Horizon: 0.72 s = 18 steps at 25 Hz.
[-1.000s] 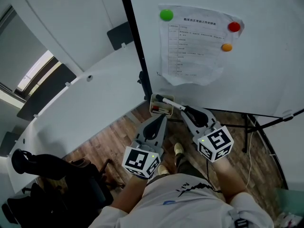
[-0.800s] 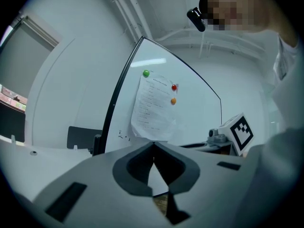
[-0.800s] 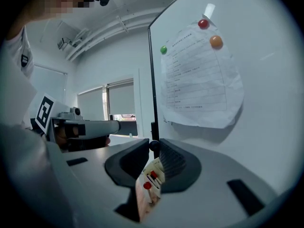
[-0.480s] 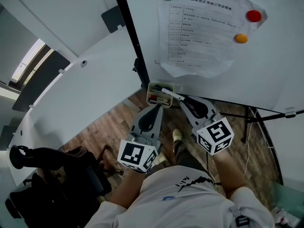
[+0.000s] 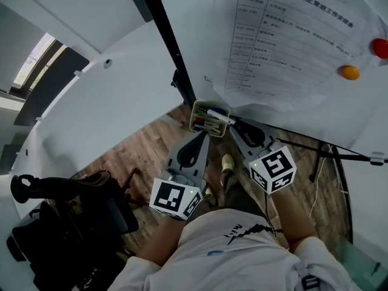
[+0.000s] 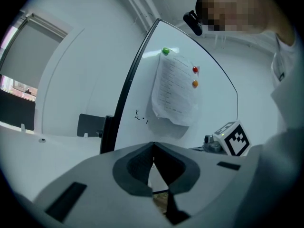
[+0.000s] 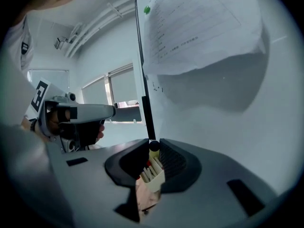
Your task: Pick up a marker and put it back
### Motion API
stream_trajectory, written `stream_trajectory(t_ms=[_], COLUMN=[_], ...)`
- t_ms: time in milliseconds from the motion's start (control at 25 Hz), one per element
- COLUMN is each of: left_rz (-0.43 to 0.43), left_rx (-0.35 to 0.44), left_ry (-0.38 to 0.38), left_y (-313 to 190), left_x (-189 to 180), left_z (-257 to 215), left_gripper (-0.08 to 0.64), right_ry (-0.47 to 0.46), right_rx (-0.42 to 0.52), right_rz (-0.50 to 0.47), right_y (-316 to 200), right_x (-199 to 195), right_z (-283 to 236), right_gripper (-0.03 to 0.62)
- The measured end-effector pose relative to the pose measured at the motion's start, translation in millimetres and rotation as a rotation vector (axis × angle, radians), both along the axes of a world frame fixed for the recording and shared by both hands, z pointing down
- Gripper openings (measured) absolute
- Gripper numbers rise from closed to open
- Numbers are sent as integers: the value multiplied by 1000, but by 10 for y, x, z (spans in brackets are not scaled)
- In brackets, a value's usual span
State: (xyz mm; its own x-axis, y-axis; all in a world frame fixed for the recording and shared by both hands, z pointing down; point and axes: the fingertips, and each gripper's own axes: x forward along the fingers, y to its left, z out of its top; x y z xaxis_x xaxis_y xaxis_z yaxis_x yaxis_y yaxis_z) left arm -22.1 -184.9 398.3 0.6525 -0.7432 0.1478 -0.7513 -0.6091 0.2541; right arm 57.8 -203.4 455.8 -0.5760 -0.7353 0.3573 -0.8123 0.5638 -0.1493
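Head view, centre of frame: both forearms reach forward from the bottom edge, side by side. The right claw (image 5: 235, 126) is clamped on a white marker with a dark cap (image 5: 219, 116), which lies slantwise just over the cream open-topped pen box (image 5: 194, 119) fixed at the lower edge of the whiteboard (image 5: 188, 29). The right gripper view shows this marker end-on as a dark round tip (image 7: 154, 147) pinched between the pads, with the box and its other pens (image 7: 154, 177) directly below. The left claw (image 5: 203, 137) points at the box from beneath, its jaws pressed together on nothing (image 6: 153, 148). How many pens the box holds cannot be told. The printed paper sheet (image 5: 291, 41), upper right, is too small to read; an orange magnet (image 5: 348, 72) pins it, and a red magnet (image 5: 381, 47) is cut by the right edge. A black office chair (image 5: 60, 217) fills the lower left, on the wooden floor (image 5: 145, 156).
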Motion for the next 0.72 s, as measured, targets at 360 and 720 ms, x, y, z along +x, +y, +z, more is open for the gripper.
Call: stream_trajectory(t_ms=[360, 720], left_rz=[-70, -103], left_rx=[-49, -73], left_ry=[-14, -22], left_y=[-146, -204], left_x=[-93, -139], left_z=[225, 334], left_gripper=[11, 11], right_ry=[47, 62], right_rx=[-51, -77], right_rz=[-48, -76], right_y=[-200, -275], right_x=[-92, -157], right_z=[436, 737], right_gripper=[75, 75])
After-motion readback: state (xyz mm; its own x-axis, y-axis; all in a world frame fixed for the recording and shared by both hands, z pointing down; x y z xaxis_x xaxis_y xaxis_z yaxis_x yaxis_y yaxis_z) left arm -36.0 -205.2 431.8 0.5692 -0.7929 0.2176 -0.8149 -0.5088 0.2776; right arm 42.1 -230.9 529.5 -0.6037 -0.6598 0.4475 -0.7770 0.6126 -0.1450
